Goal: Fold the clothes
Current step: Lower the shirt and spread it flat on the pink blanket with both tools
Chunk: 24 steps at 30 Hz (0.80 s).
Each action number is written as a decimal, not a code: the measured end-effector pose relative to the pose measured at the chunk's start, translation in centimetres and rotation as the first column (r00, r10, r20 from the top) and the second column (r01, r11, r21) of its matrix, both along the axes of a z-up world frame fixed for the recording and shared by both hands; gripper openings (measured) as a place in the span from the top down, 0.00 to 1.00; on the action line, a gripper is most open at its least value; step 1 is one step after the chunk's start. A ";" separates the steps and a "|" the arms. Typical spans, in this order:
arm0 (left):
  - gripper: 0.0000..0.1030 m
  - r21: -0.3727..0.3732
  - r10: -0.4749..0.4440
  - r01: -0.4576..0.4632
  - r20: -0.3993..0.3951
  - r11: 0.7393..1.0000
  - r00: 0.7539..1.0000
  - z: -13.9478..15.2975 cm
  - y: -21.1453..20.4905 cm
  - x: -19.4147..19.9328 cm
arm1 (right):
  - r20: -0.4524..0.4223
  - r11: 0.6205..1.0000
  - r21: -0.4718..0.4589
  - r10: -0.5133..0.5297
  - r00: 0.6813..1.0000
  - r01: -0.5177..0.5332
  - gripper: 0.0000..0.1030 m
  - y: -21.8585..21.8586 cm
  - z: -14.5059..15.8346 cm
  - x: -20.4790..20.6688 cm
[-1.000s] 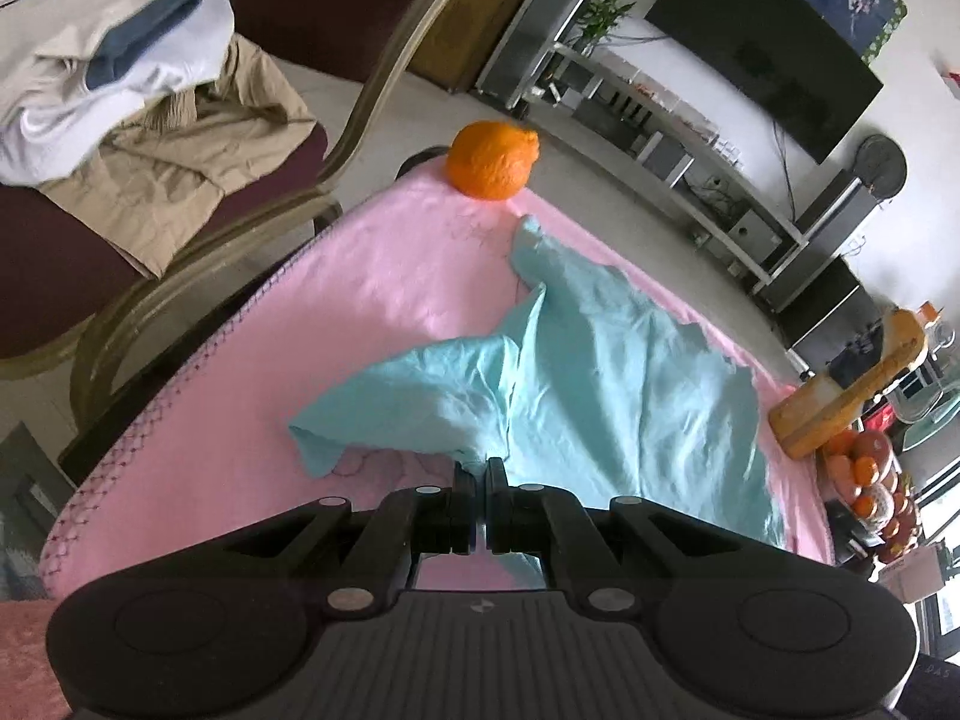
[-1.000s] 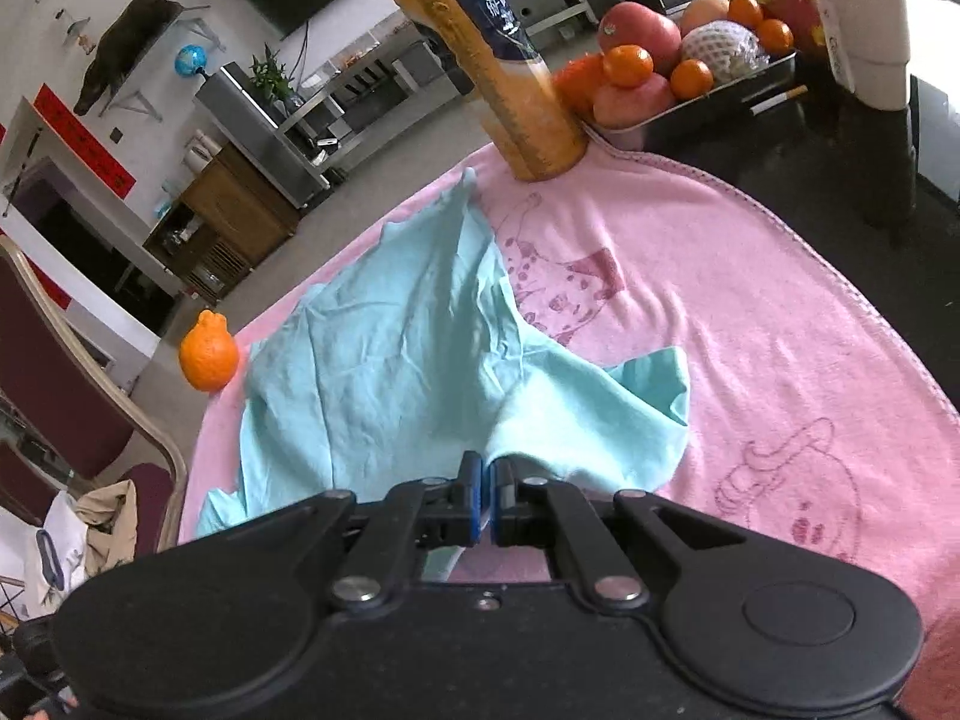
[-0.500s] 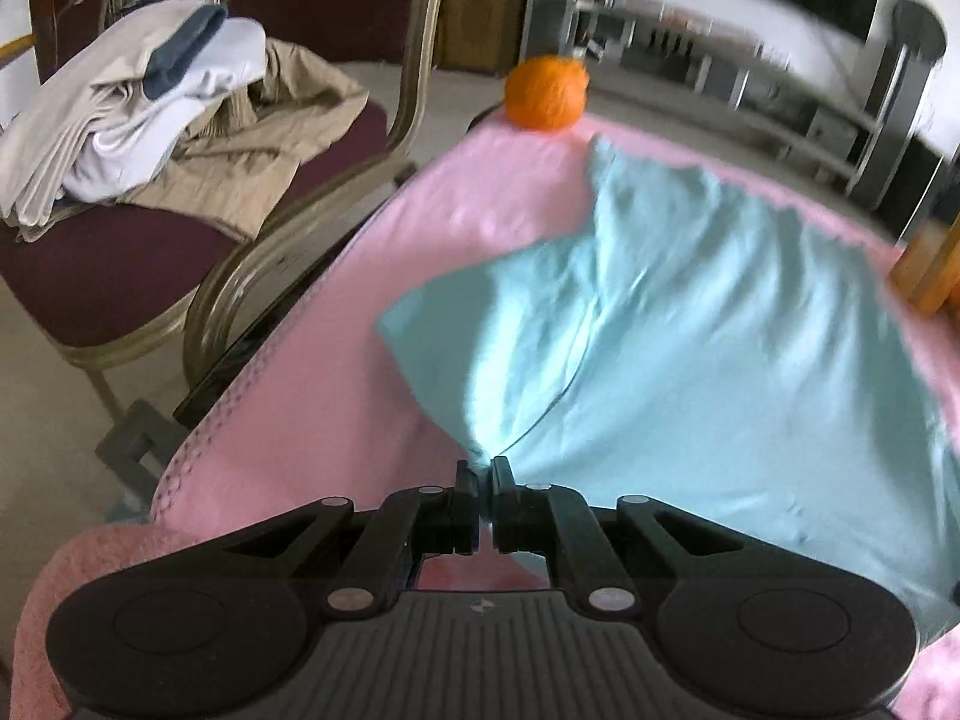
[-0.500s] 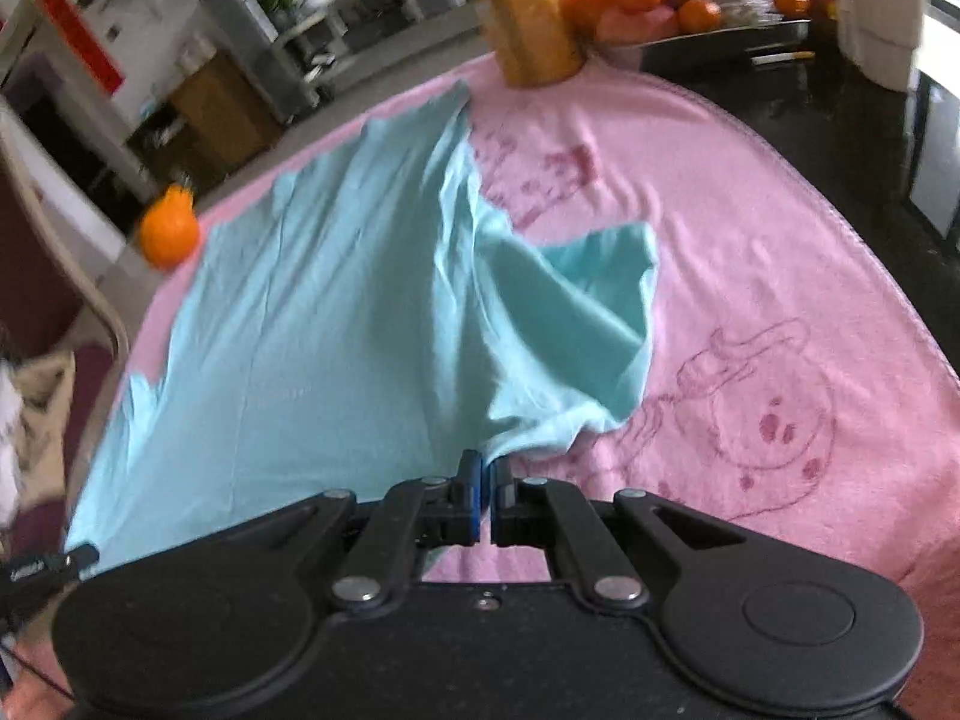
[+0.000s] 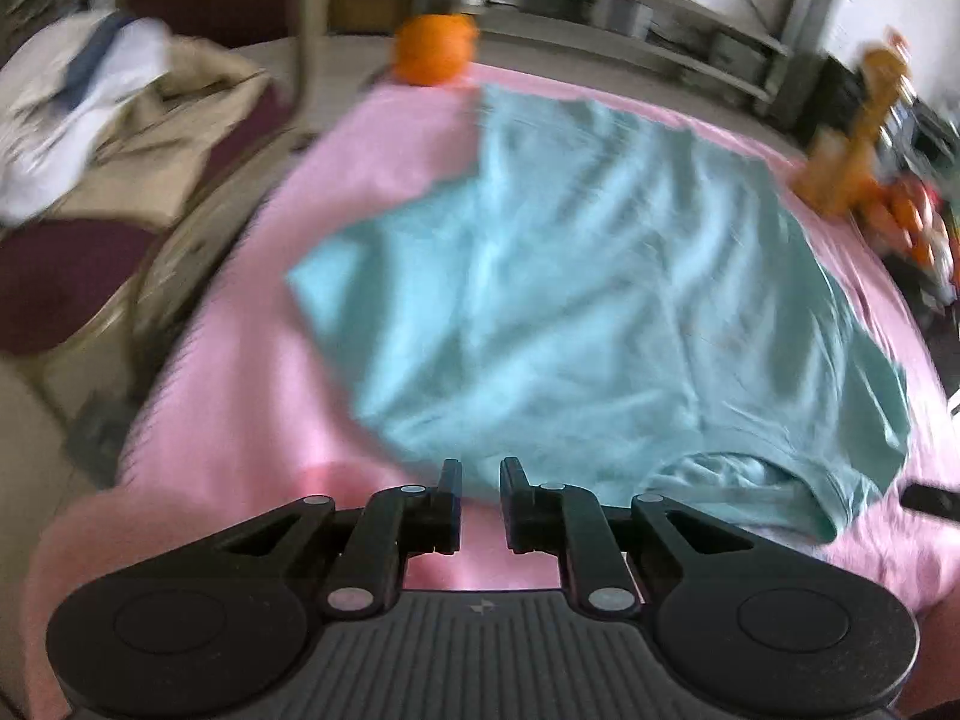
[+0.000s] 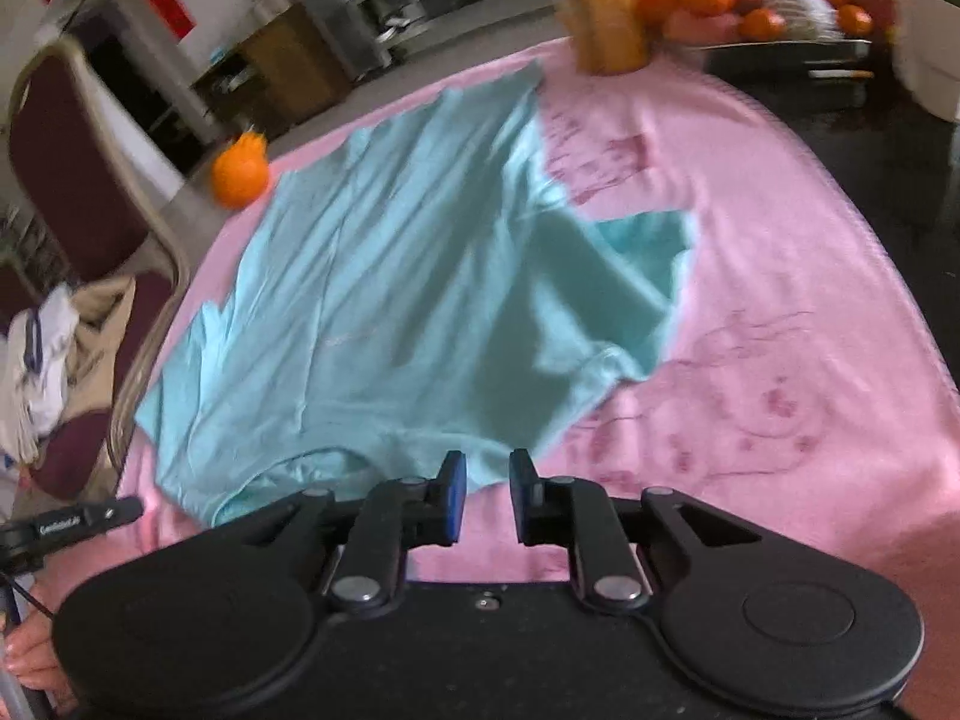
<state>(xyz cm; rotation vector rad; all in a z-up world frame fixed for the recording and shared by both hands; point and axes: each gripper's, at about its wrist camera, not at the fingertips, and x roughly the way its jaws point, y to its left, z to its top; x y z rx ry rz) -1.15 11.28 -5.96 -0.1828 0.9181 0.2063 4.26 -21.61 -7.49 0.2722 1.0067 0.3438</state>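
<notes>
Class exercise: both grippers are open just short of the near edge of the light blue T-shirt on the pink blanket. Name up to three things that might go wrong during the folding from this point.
1. The light blue T-shirt lies wrinkled, with its right sleeve bunched; folding now may trap creases.
2. The round orange fruit sits by the shirt's far corner, and the orange juice bottle stands near the other; dragging cloth might roll or topple them.
3. The left gripper and right gripper could pinch the pink blanket along with the shirt.

Matt teal cloth shirt lies on a fuzzy pink blanket.
</notes>
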 end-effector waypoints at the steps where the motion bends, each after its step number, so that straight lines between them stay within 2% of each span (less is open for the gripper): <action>1: 0.85 0.020 -0.029 0.029 -0.002 0.999 1.000 -0.3 -0.8 0.8 | 0.000 1.000 -0.008 0.020 1.000 -0.020 0.85 0.9 -0.2 0.4; 4: 0.85 0.063 -0.075 0.077 -0.034 0.995 0.997 -1.7 -2.4 3.3 | 0.005 0.997 -0.030 0.068 0.998 -0.068 0.85 3.3 -0.5 2.2; 7: 0.86 0.078 -0.084 0.092 -0.095 0.993 0.992 -3.4 -2.7 4.0 | -0.005 0.990 -0.097 0.099 0.995 -0.099 0.85 5.0 -2.0 3.7; 8: 0.86 0.082 -0.095 0.103 -0.091 0.991 0.991 -3.4 -2.8 3.5 | -0.017 0.988 -0.117 0.101 0.995 -0.103 0.85 5.2 -2.6 4.0; 11: 0.85 0.071 -0.133 0.143 -0.133 0.987 0.982 -3.0 -2.8 2.1 | -0.038 0.990 -0.100 0.100 0.994 -0.103 0.85 4.3 -2.4 2.9; 16: 0.86 0.024 -0.109 0.112 -0.100 0.993 0.989 -1.2 -2.2 0.9 | -0.074 0.992 -0.073 0.098 0.992 -0.103 0.85 2.8 -2.1 1.0; 17: 0.86 0.021 -0.113 0.115 -0.087 0.993 0.990 -0.7 -2.4 1.0 | -0.076 0.994 -0.061 0.091 0.993 -0.096 0.85 2.4 -1.8 0.8; 20: 0.86 0.011 -0.126 0.126 -0.036 0.992 0.991 1.6 -3.1 1.6 | -0.029 0.998 0.060 -0.024 0.999 0.025 0.84 -0.7 1.1 1.4; 24: 0.86 0.014 -0.134 0.134 0.063 0.991 0.989 5.1 -3.7 2.6 | 0.032 0.961 0.231 -0.166 0.986 0.154 0.81 -4.9 5.8 2.9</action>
